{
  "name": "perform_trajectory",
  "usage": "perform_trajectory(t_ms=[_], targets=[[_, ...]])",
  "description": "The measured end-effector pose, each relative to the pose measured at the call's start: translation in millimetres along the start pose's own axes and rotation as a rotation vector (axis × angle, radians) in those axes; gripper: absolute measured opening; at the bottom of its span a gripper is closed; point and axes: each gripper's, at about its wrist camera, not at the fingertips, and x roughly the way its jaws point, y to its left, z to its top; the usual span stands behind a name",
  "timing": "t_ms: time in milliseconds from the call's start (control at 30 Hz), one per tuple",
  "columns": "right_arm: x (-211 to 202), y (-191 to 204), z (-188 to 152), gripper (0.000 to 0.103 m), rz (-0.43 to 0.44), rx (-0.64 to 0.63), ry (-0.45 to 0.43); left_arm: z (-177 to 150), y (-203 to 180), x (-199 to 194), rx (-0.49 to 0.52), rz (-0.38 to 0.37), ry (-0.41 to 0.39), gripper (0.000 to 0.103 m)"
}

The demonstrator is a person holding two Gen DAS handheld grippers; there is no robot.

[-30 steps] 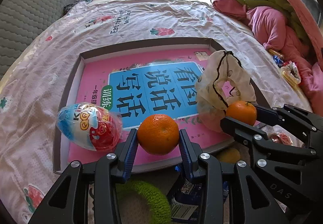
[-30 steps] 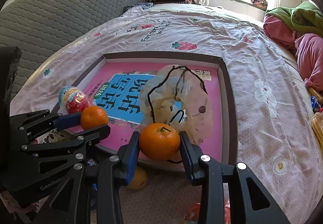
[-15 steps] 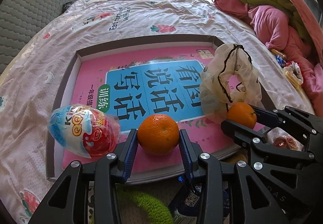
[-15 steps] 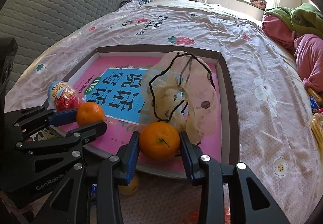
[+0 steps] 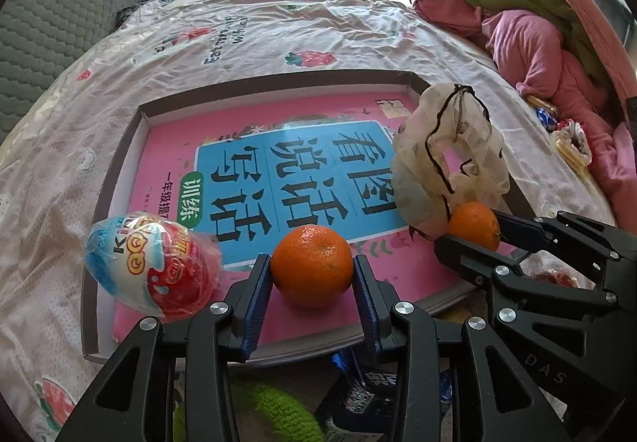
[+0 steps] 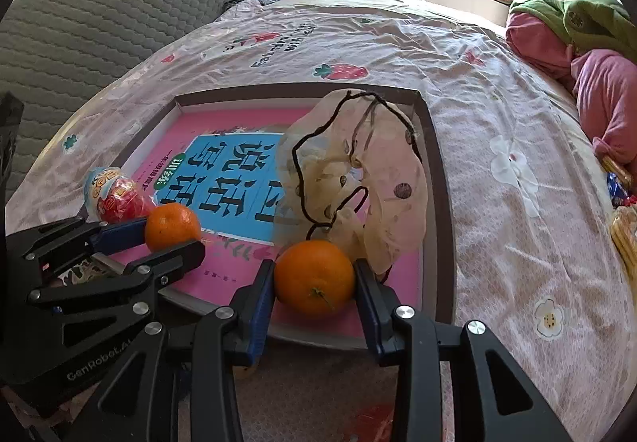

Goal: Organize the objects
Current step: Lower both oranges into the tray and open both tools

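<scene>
From the left wrist camera we count two oranges. The first orange (image 5: pixel 312 265) sits between the blue pads of our left gripper (image 5: pixel 312 275), which pinches it on both sides just above the near part of the box (image 5: pixel 131 131). The second orange (image 5: pixel 473 226) is clamped in our right gripper (image 5: pixel 475 233), off to the right, over the box's right near corner. Inside the box lies one pink book (image 5: pixel 278 171) with a blue panel of large characters. One wrapped egg-shaped toy (image 5: pixel 153 269), blue, white and red, rests on the book's near left corner, just beside our left gripper. One crumpled plastic bag (image 5: pixel 448 163) with a black drawstring stands on the right part of the book, touching the second orange. Below the box edge we see one green fuzzy thing (image 5: pixel 278 414). The box rests on one bedspread (image 5: pixel 278 24) printed with strawberries.

From the right wrist camera we again count two oranges. One orange (image 6: pixel 314 277) is squeezed between the pads of our right gripper (image 6: pixel 314 285), stem toward us, over the book's near right part and touching the bag (image 6: pixel 358 171). The other orange (image 6: pixel 172 226) is gripped by our left gripper (image 6: pixel 167 233) at the left, with the toy (image 6: pixel 115 199) just behind it. One book (image 6: pixel 223 171), one box (image 6: pixel 438 179), one bag and one toy are all visible here.
</scene>
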Motion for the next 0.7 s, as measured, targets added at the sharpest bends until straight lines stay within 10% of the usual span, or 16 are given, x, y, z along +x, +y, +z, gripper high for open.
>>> perform_trajectory(t_ms=[700], targets=[[-6.2, -4.7, 0.2, 0.041, -0.001, 0.029, -0.010, -1.0, 3.6, -14.7, -0.023, -0.021, -0.023, 0.045]])
